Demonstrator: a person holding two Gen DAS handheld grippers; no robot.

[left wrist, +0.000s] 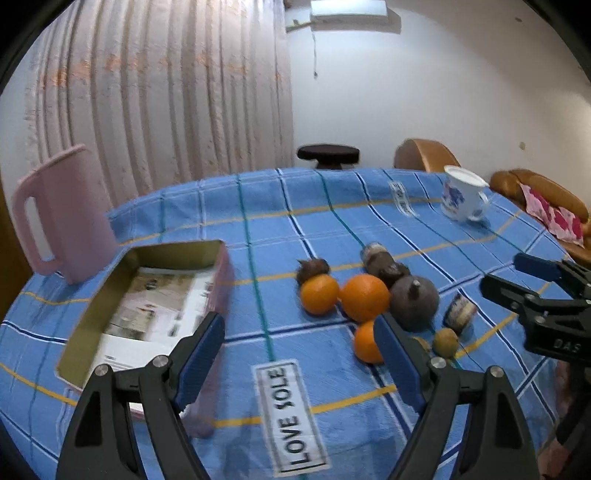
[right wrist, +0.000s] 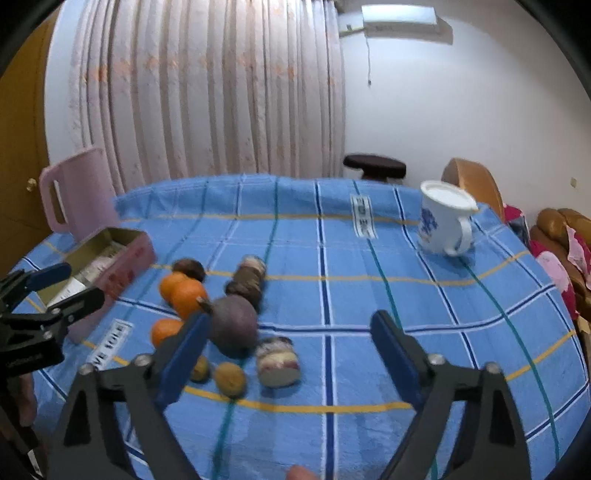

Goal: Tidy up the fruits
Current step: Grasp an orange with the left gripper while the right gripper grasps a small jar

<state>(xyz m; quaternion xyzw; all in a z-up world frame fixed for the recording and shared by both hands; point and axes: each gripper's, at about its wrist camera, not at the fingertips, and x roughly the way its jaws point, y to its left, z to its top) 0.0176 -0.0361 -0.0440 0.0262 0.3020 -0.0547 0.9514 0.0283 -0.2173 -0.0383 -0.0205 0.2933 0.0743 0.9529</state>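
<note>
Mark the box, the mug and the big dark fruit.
box point(left wrist: 92, 317), left wrist view, on its near long wall.
mug point(right wrist: 439, 225), right wrist view, on its side by the blue print.
dark fruit point(right wrist: 234, 328), right wrist view, on the middle of its skin.

Setting: domestic living room. Evidence: floor-length pleated curtain point(right wrist: 207, 88) with faded floral band covers rear wall. Plain white wall point(right wrist: 461, 110) alongside; wall-mounted light fixture point(right wrist: 400, 16) near ceiling, pull cord hanging below. Brown cushioned sofa point(left wrist: 543, 192) at right, pink patterned cloth point(left wrist: 554, 216) draped on it. Small dark round stool point(right wrist: 375, 164) behind table. Table under blue checked cloth point(right wrist: 369, 288). Household tableware on it: pink plastic jug point(left wrist: 62, 214), floral enamel mug point(right wrist: 445, 221).
</note>
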